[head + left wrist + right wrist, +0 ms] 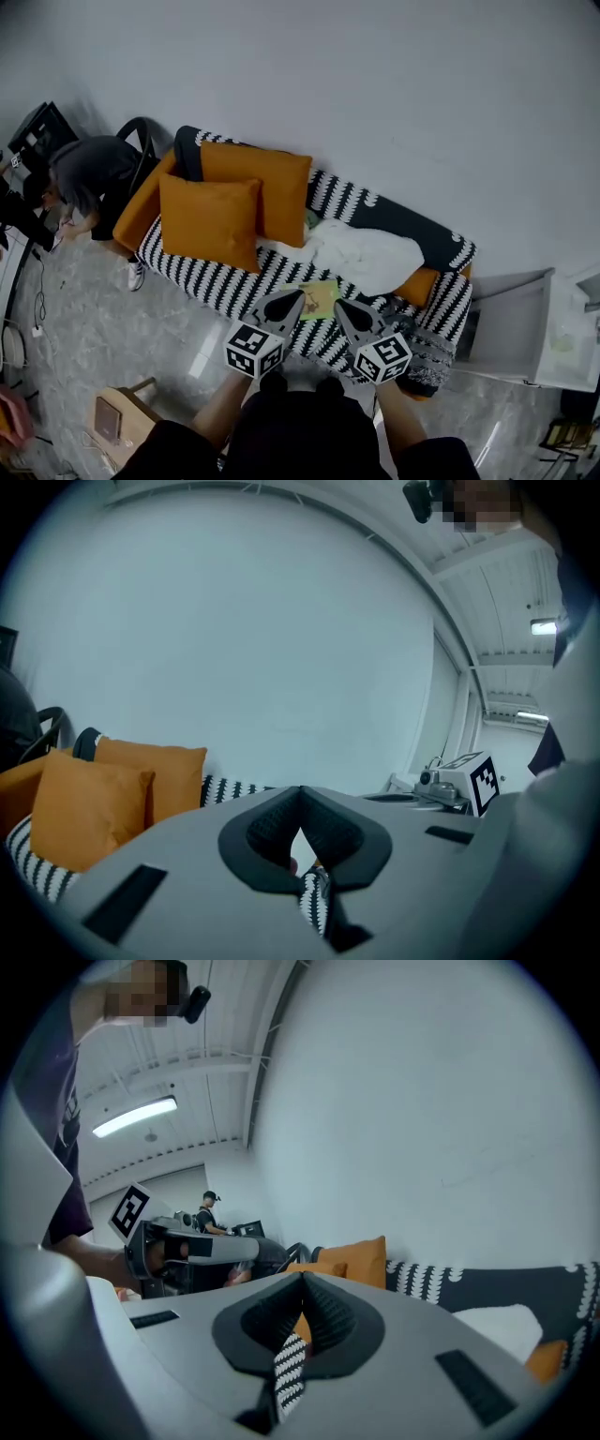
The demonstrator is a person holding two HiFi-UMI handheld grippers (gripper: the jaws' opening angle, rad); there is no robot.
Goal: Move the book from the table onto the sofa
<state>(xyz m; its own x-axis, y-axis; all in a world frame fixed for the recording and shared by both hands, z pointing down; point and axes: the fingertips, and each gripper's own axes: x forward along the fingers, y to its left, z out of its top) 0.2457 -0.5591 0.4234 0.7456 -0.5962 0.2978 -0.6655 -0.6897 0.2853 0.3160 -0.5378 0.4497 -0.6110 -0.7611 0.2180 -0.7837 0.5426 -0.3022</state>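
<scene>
A thin yellow-green book (322, 298) lies flat on the seat of the black-and-white patterned sofa (216, 279), in front of a white blanket (370, 255). My left gripper (298, 296) and right gripper (339, 306) hang side by side above the sofa's front edge, with the book showing between their tips. Both are shut with nothing between the jaws. In the left gripper view the closed left gripper (300, 797) points at the white wall above the sofa. The right gripper view shows the shut right gripper (302, 1284) aimed the same way. The book is hidden in both gripper views.
Two orange cushions (234, 202) lean on the sofa's left half. A person (89, 178) bends over beside its left arm. A small wooden table (120, 420) stands at the lower left. A white cabinet (520, 323) stands right of the sofa.
</scene>
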